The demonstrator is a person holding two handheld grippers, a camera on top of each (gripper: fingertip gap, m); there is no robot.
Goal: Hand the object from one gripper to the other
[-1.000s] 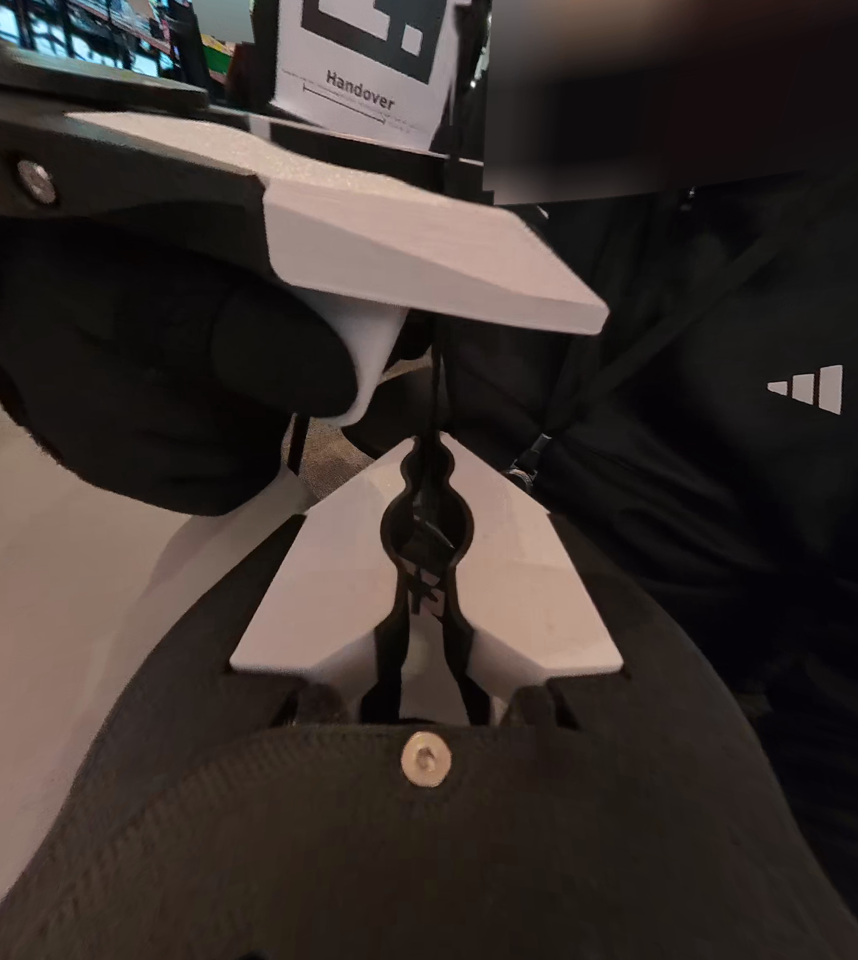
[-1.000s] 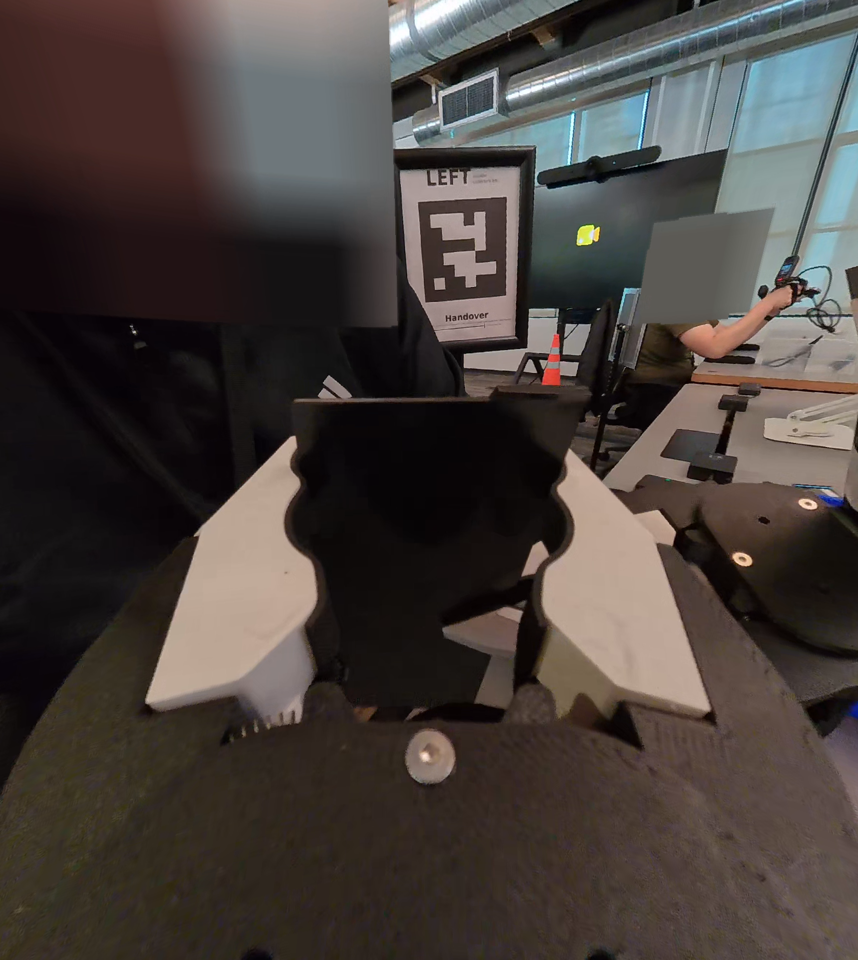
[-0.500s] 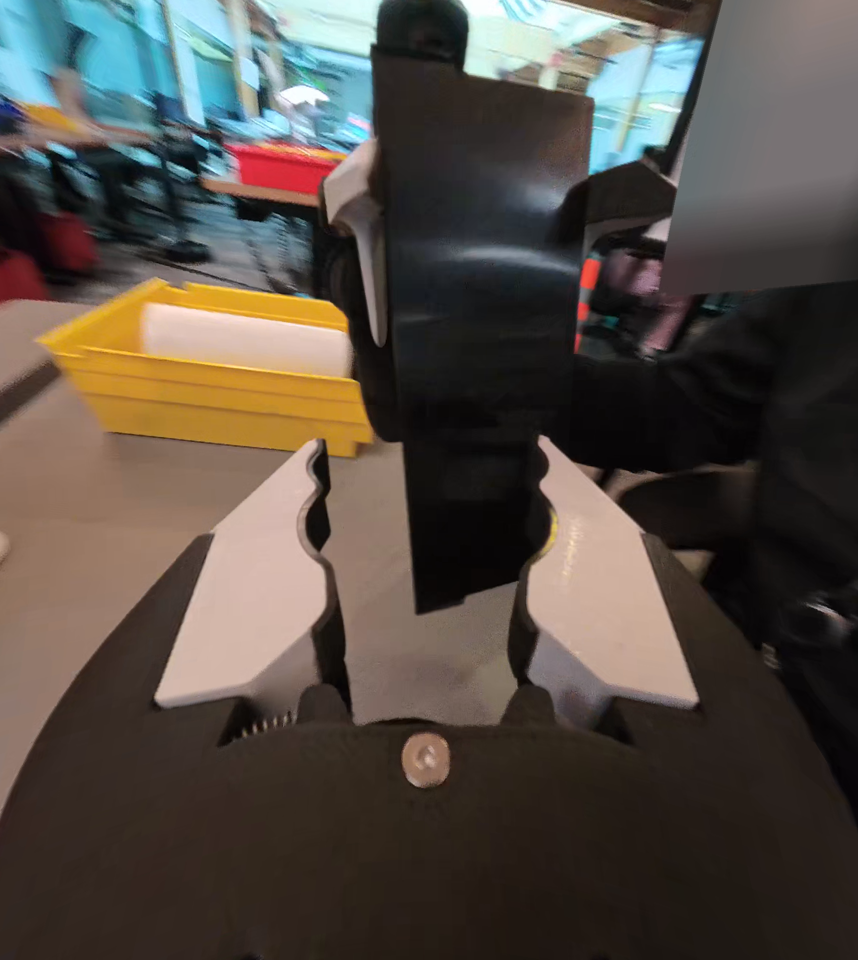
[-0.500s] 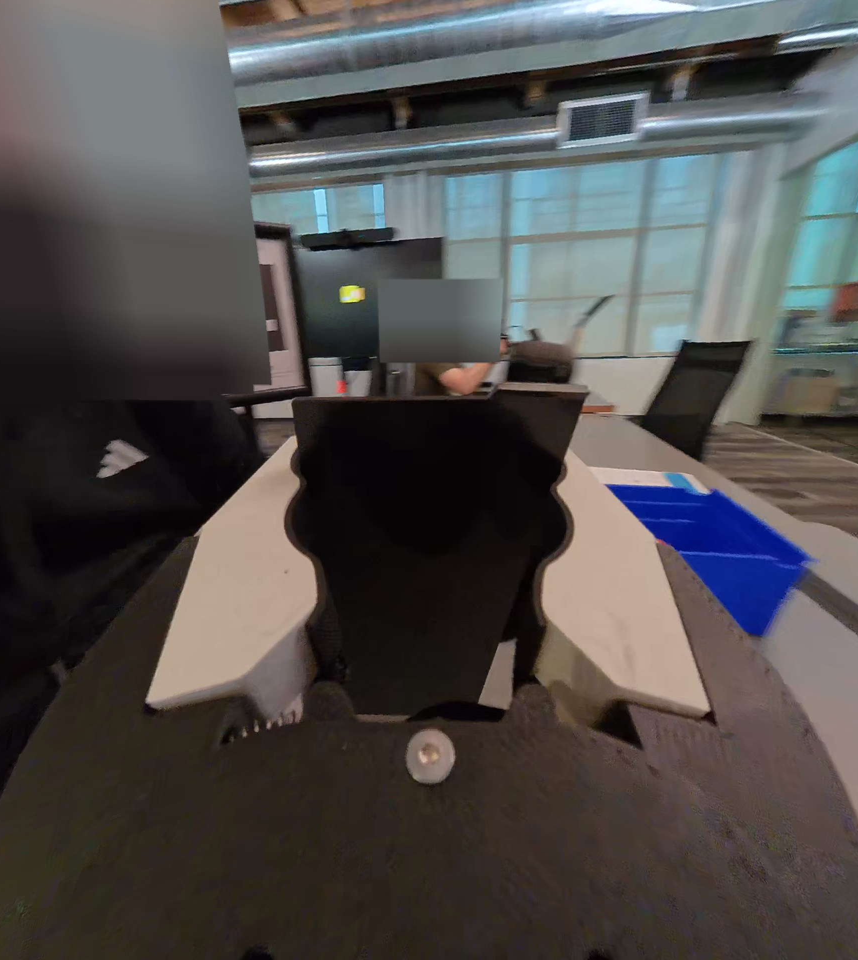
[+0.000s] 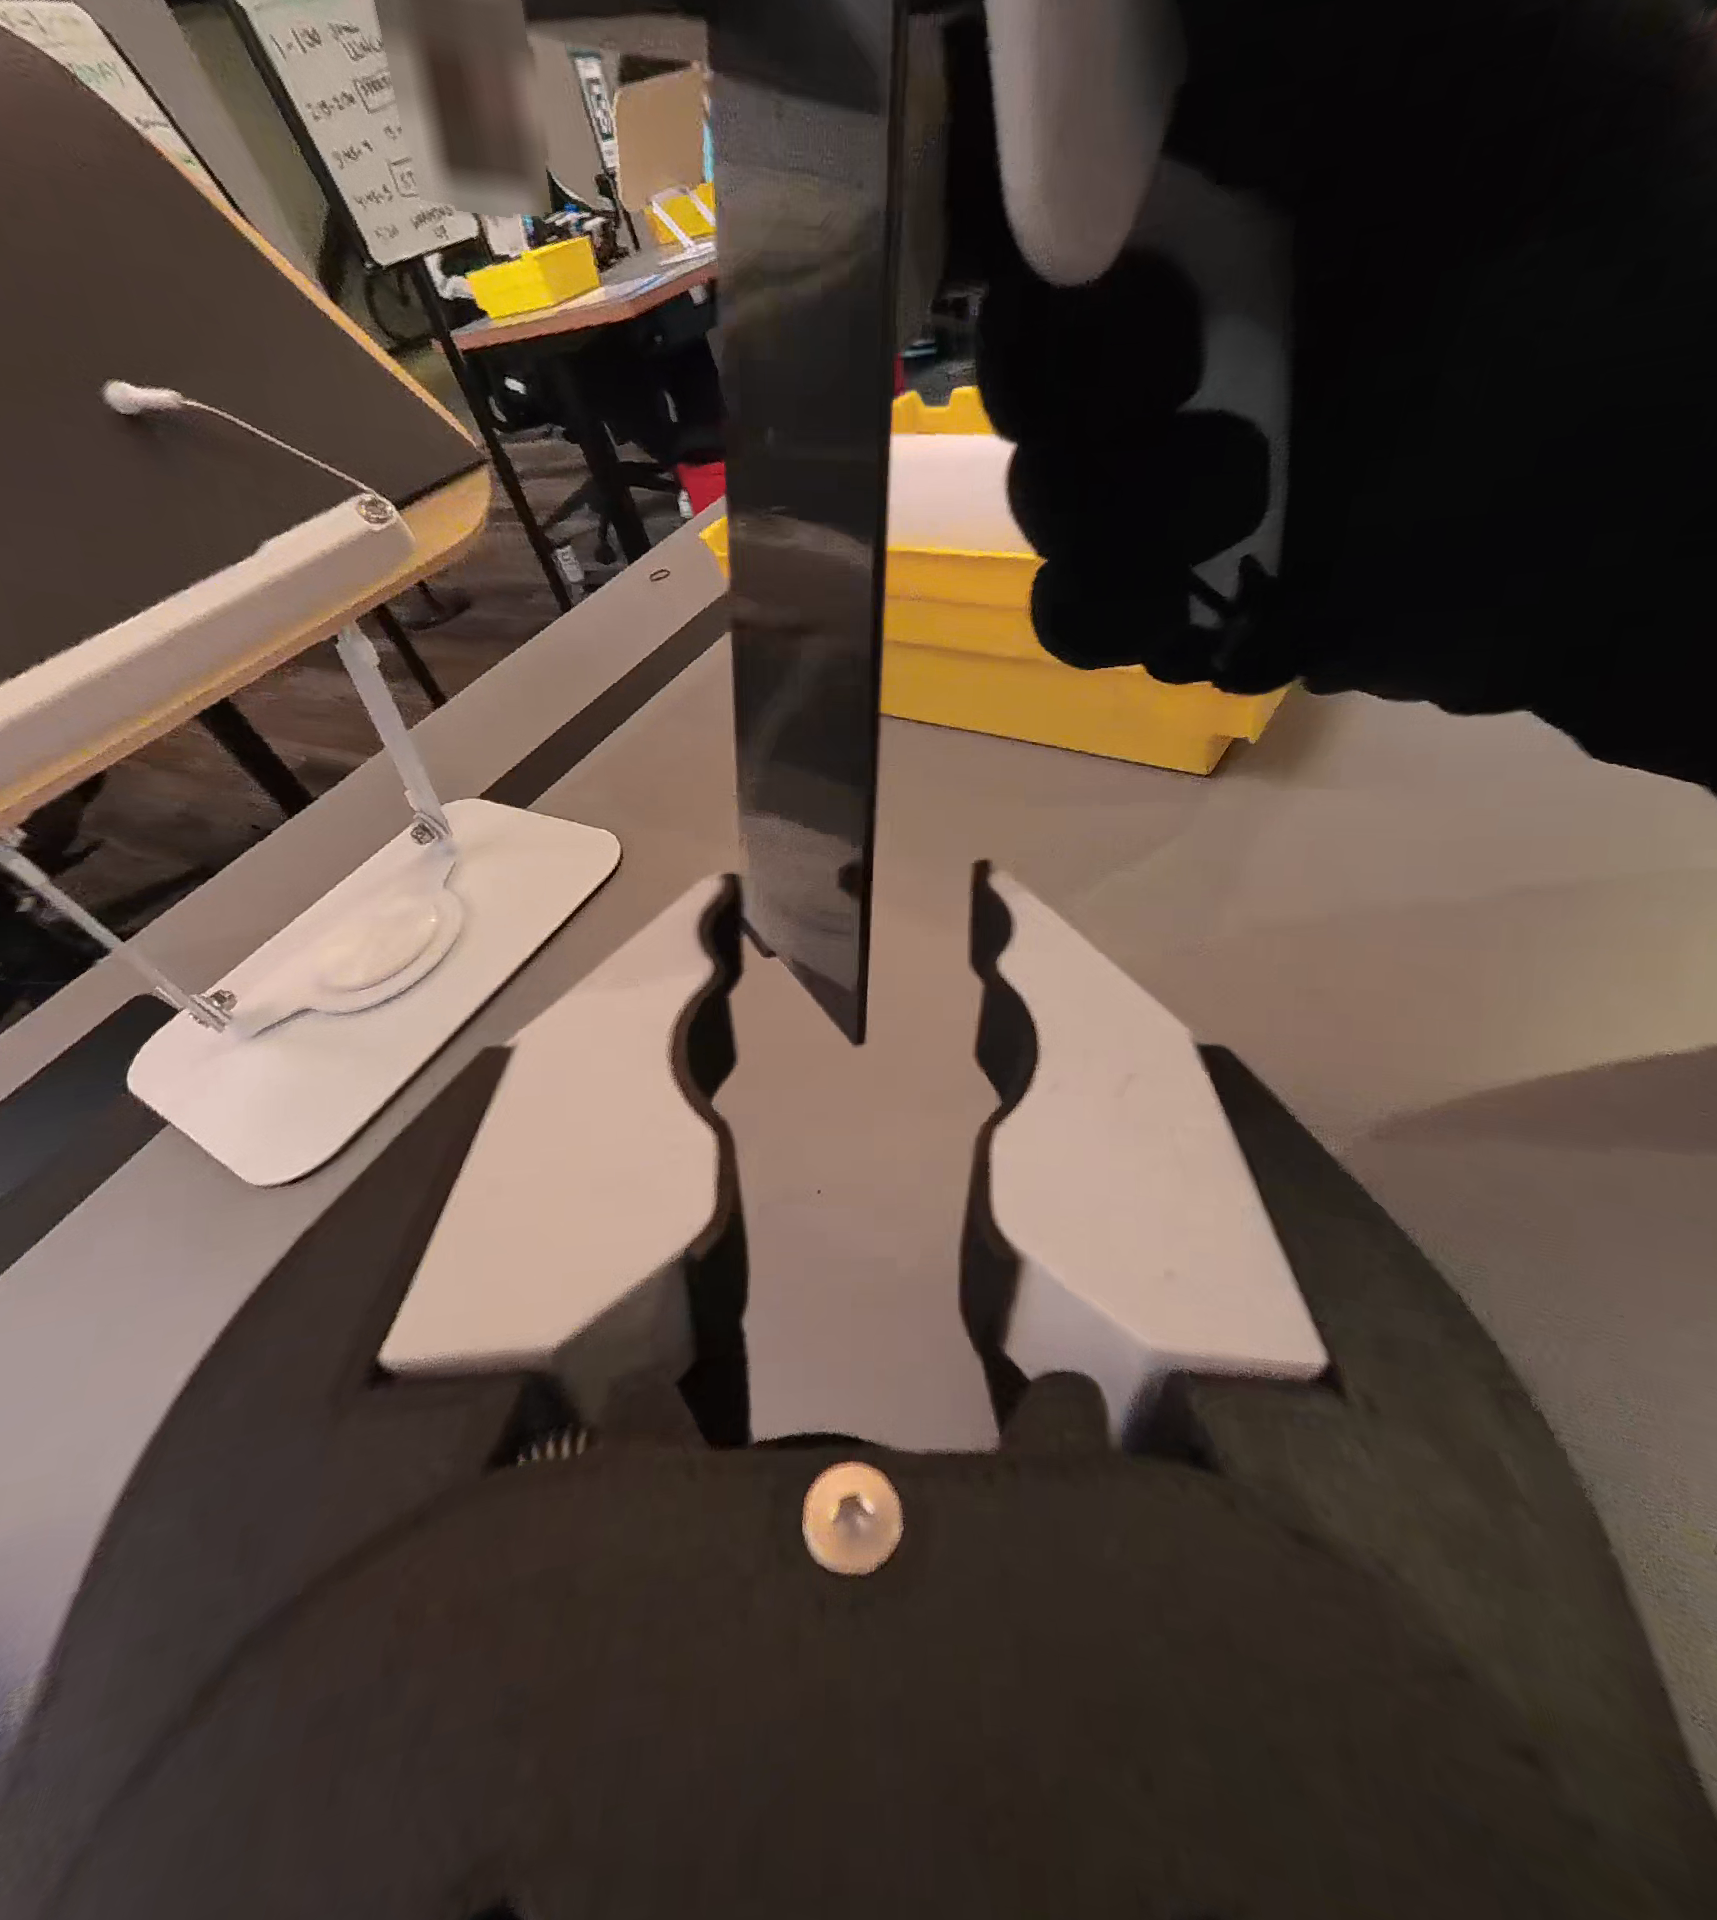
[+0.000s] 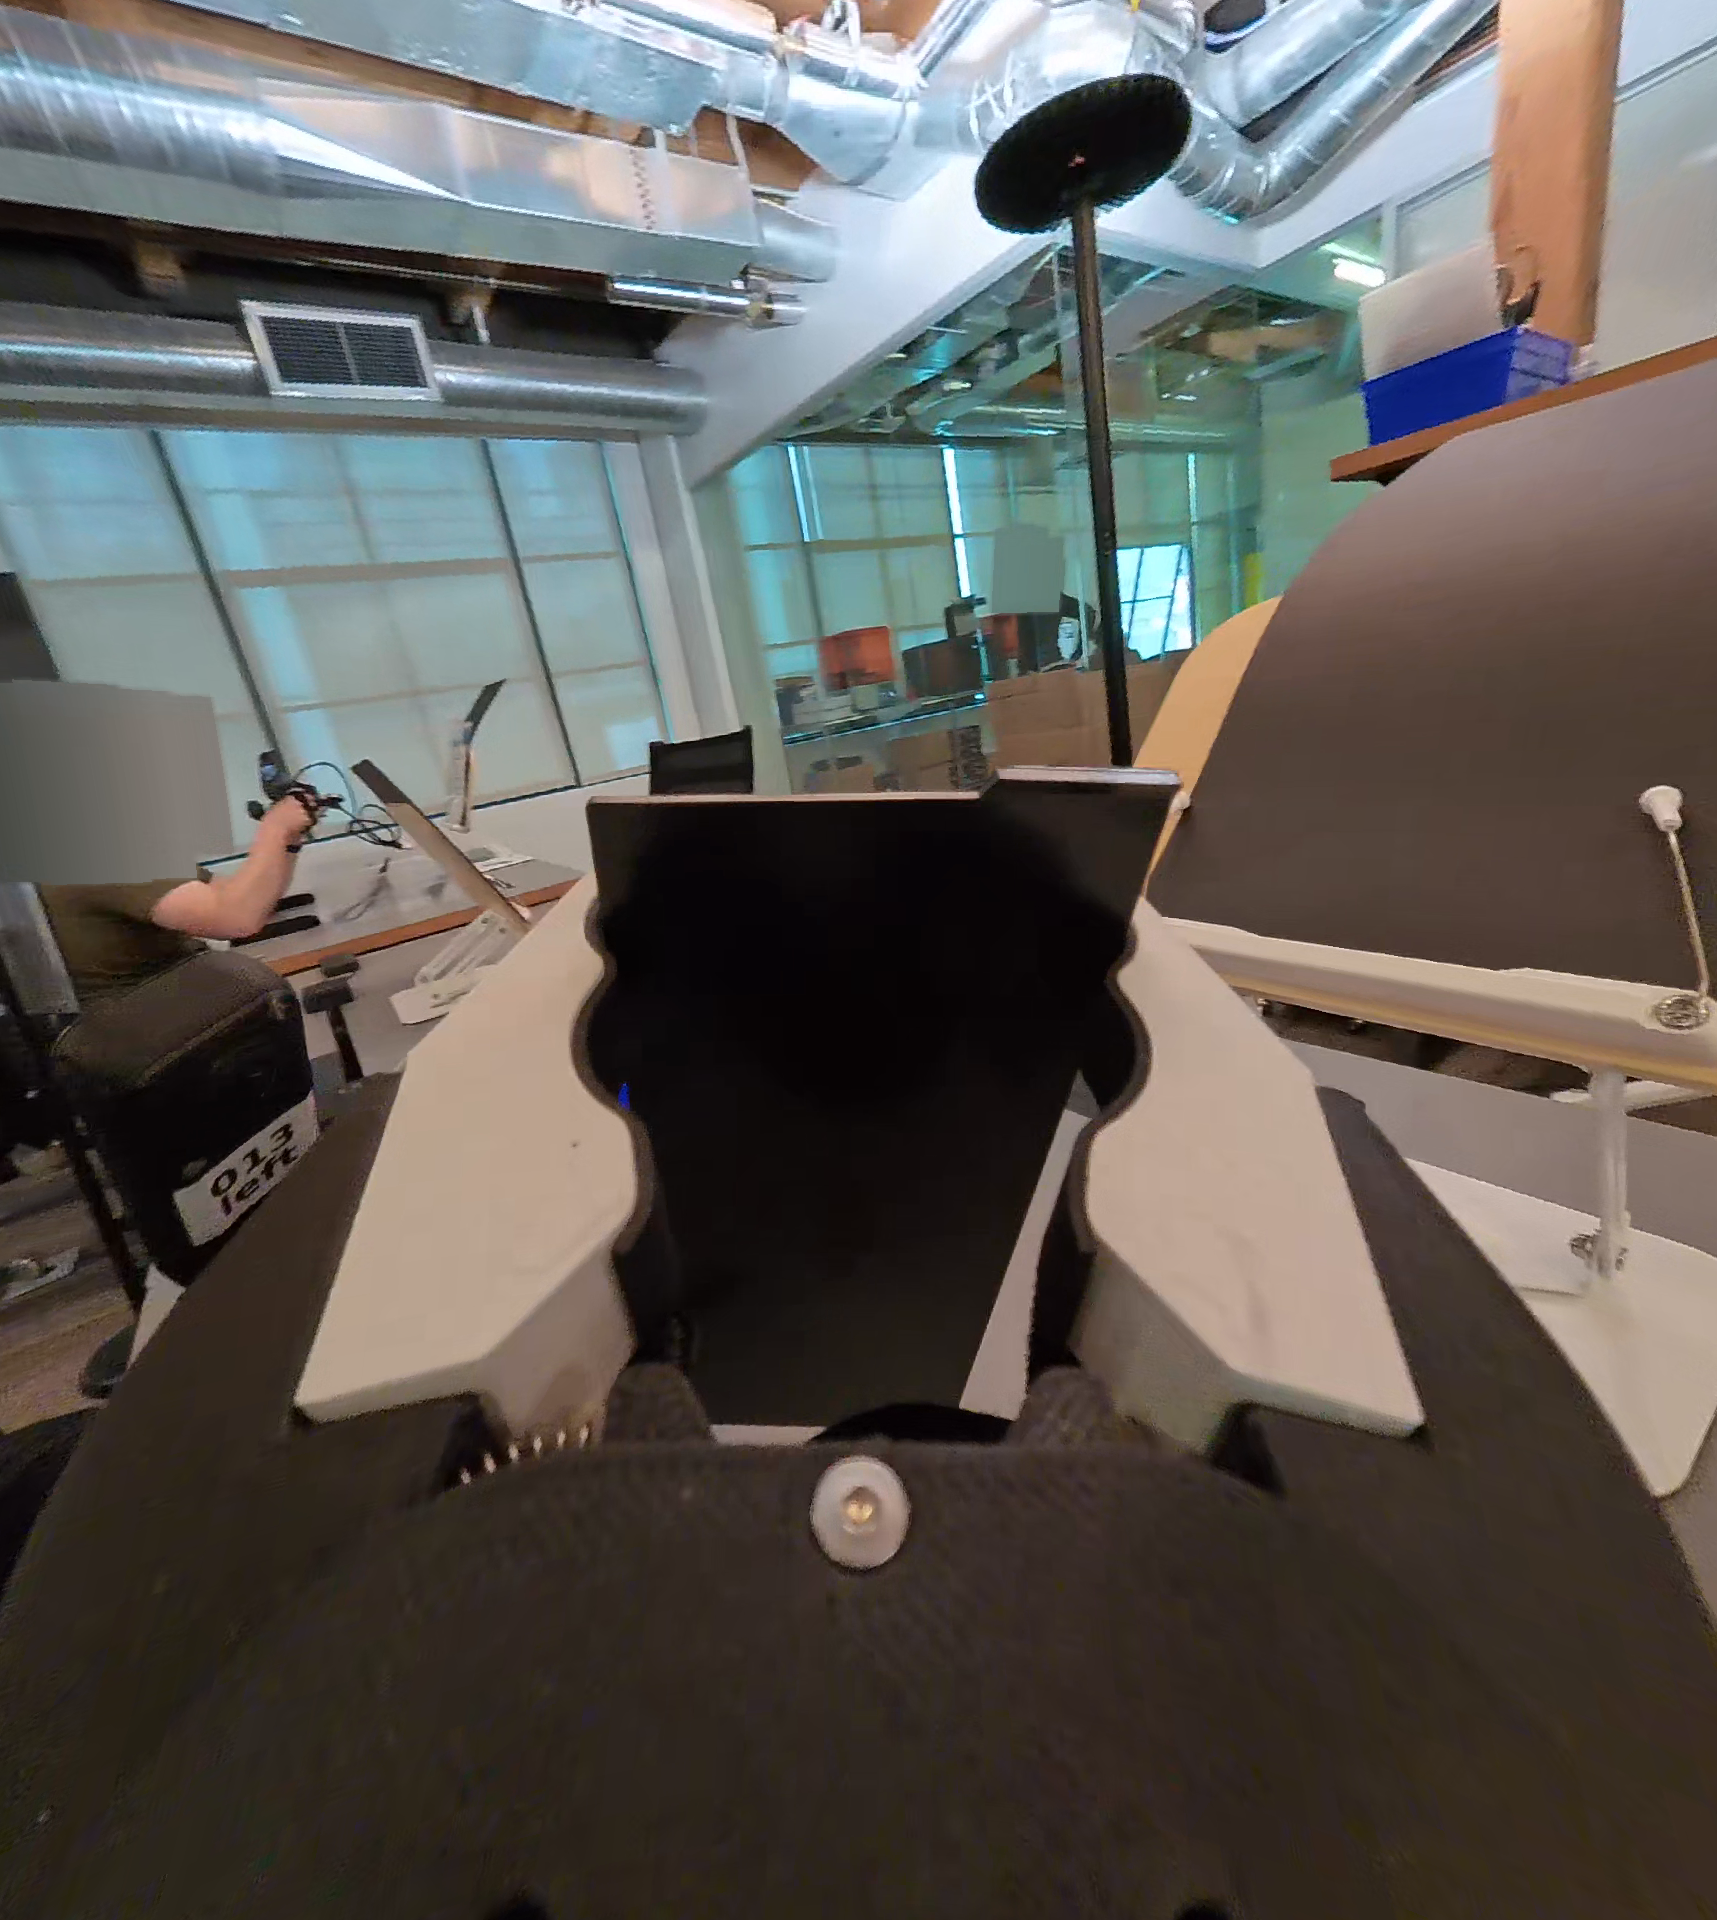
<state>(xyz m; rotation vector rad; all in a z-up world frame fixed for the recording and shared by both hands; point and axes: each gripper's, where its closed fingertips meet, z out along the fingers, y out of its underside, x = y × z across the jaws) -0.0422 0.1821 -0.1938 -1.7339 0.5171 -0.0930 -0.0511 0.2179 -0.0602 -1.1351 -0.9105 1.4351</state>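
Plate (black, flat) sits clamped between right gripper's jaws, its corner dipping between left gripper's parted jaws.

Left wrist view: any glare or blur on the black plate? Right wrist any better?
Left wrist view: the black plate is glossy and shows soft reflections; its top runs out of frame, edges are sharp, and the background is mildly soft. Right wrist view: the plate is backlit by the windows and near featureless; wide-angle bending shows in the ducts.
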